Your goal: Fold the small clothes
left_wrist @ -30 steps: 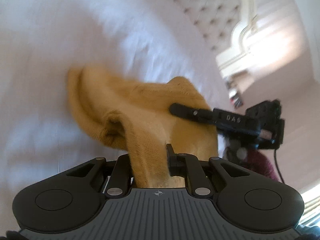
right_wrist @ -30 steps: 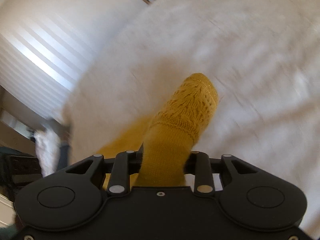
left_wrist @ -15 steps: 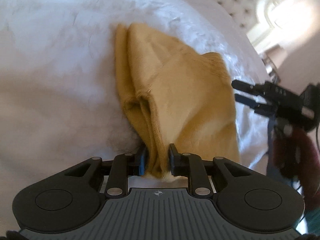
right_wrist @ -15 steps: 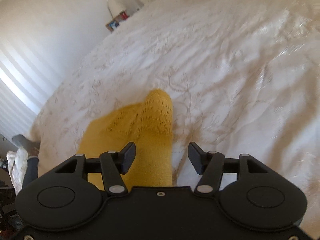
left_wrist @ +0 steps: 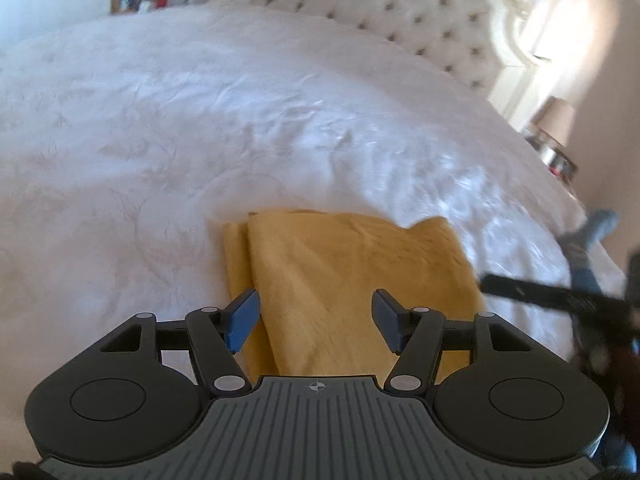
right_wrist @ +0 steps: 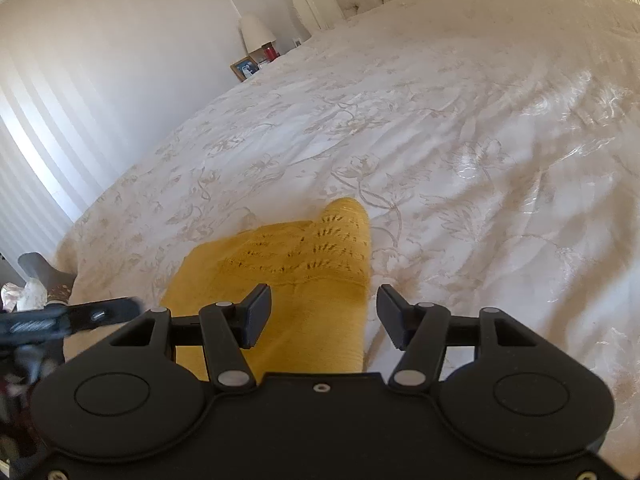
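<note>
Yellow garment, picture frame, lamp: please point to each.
Yellow garment (right_wrist: pixel 304 248), right wrist view, on its lacy knit part.
Picture frame (right_wrist: pixel 244 68), right wrist view, on its glass.
Lamp (right_wrist: pixel 256 32), right wrist view, on its shade.

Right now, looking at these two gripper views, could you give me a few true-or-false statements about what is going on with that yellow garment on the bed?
1. The yellow knit garment lies folded on the white bedspread. True.
2. The left hand-held gripper is clamped on the garment. False: its jaws stand open, with the cloth lying between them.
3. The right hand-held gripper is open too. True.
4. The garment hangs in the air. False: it rests flat on the bedspread.
5. A tufted headboard stands at the far end of the bed. True.
</note>
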